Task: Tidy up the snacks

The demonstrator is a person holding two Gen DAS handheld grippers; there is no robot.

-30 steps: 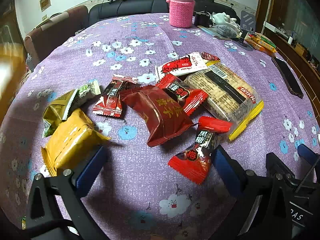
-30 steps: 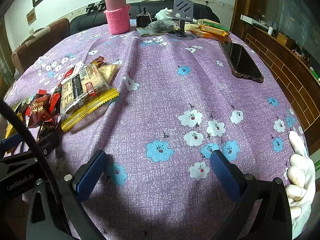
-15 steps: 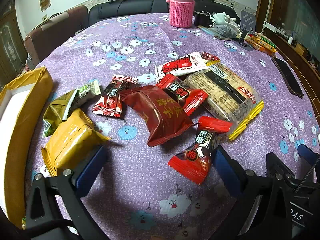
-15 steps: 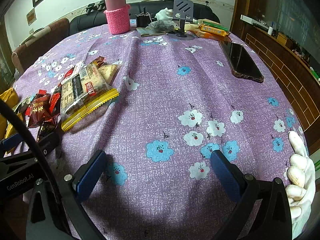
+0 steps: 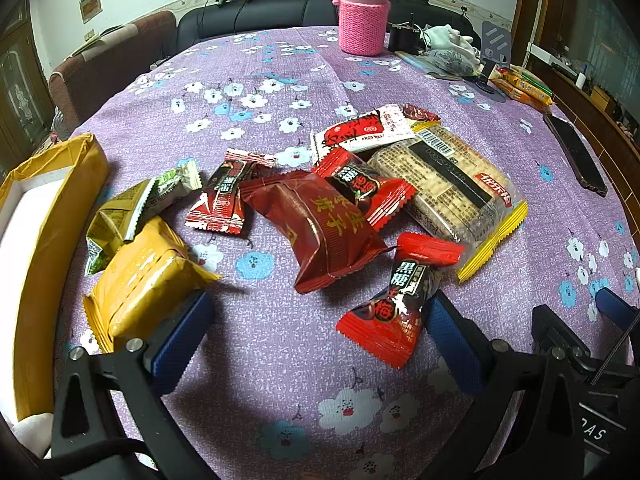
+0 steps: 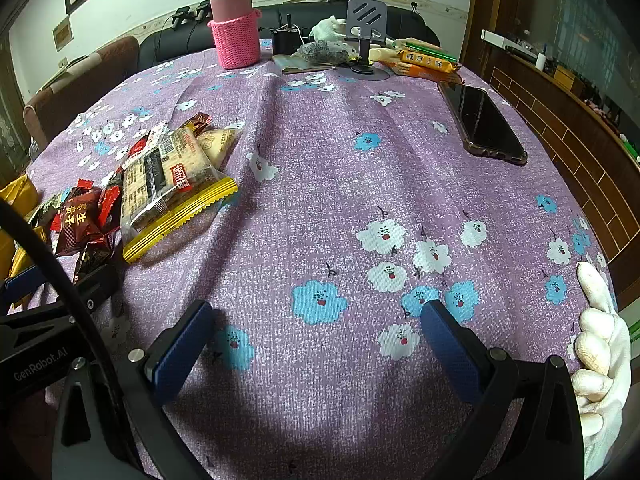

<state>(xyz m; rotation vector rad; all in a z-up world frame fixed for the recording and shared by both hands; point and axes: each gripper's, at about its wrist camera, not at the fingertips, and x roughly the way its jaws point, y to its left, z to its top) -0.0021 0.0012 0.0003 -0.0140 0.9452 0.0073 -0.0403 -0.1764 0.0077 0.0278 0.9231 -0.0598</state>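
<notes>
Several snack packets lie in a loose heap on the purple flowered tablecloth. In the left wrist view I see a dark red packet (image 5: 324,228), a yellow packet (image 5: 136,284), a red candy packet (image 5: 400,300), a green packet (image 5: 136,208) and a large cracker pack (image 5: 452,184). A yellow box (image 5: 44,248) with a white inside stands at the left edge. My left gripper (image 5: 316,340) is open and empty, just short of the heap. My right gripper (image 6: 316,344) is open and empty over bare cloth, right of the cracker pack (image 6: 168,176).
A pink-sleeved flask (image 6: 234,28), a phone stand (image 6: 366,40), gloves and more snack packs (image 6: 426,62) stand at the table's far side. A dark phone (image 6: 482,122) lies at the right. A gloved hand (image 6: 600,344) holds the right gripper.
The yellow box has come into view at the left edge of the table and now stands beside the snacks. Neither gripper has moved.
</notes>
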